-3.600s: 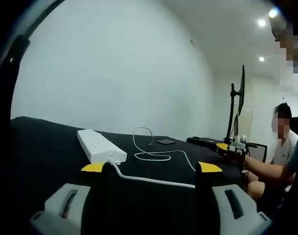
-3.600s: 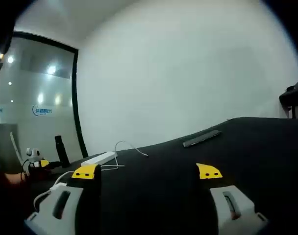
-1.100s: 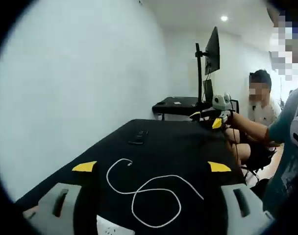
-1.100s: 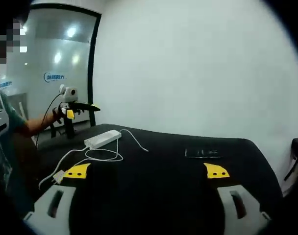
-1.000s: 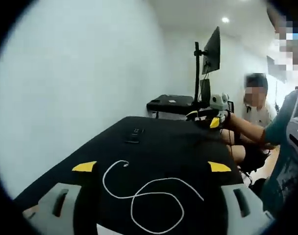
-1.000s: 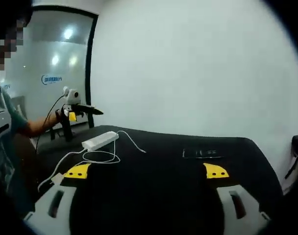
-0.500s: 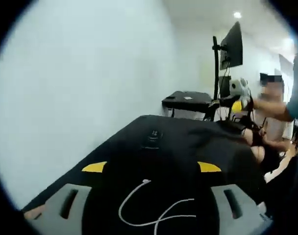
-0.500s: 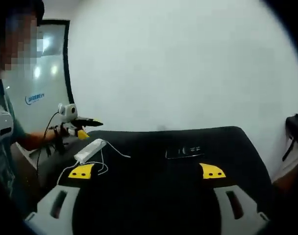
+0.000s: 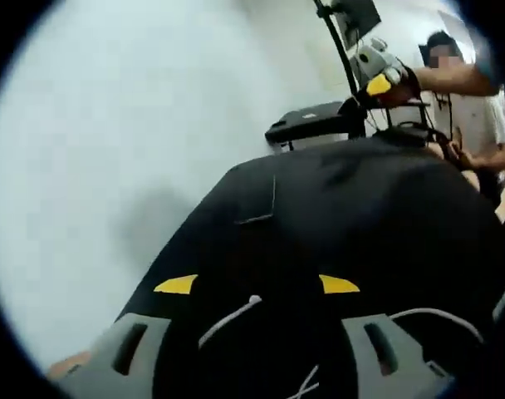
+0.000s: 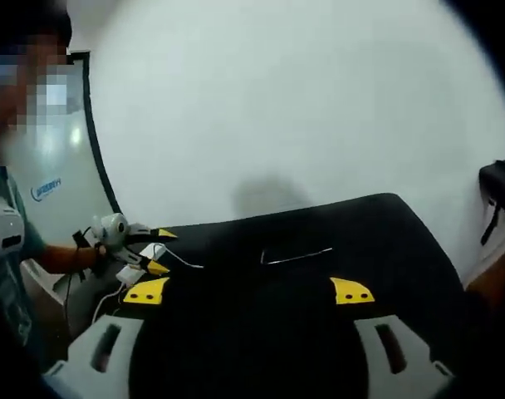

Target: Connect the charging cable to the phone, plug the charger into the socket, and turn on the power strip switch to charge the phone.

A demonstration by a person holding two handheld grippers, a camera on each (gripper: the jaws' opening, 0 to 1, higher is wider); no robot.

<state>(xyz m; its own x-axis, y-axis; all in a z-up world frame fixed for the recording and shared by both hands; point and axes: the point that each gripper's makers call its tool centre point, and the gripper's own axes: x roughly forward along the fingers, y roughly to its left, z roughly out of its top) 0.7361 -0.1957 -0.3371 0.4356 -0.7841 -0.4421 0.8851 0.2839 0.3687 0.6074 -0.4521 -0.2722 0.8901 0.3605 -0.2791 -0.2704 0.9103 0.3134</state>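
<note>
Phone (image 10: 296, 254) lies flat on the black table (image 10: 377, 241) towards its far edge, near the white wall; in the left gripper view the same dark slab (image 9: 257, 218) sits beyond the yellow-tipped jaws, well apart from them. White charging cable (image 9: 227, 320) runs across the near part of the table between the left gripper's (image 9: 257, 284) jaws, its free end just past the middle of the gap, and more loops of it (image 9: 435, 314) trail off to the right. The left gripper's jaws stand spread wide with nothing between them. The right gripper (image 10: 249, 291) is likewise spread wide and holds nothing. In the right gripper view the left gripper (image 10: 140, 249) hangs over the far left of the table, just above the white power strip (image 10: 149, 252).
</note>
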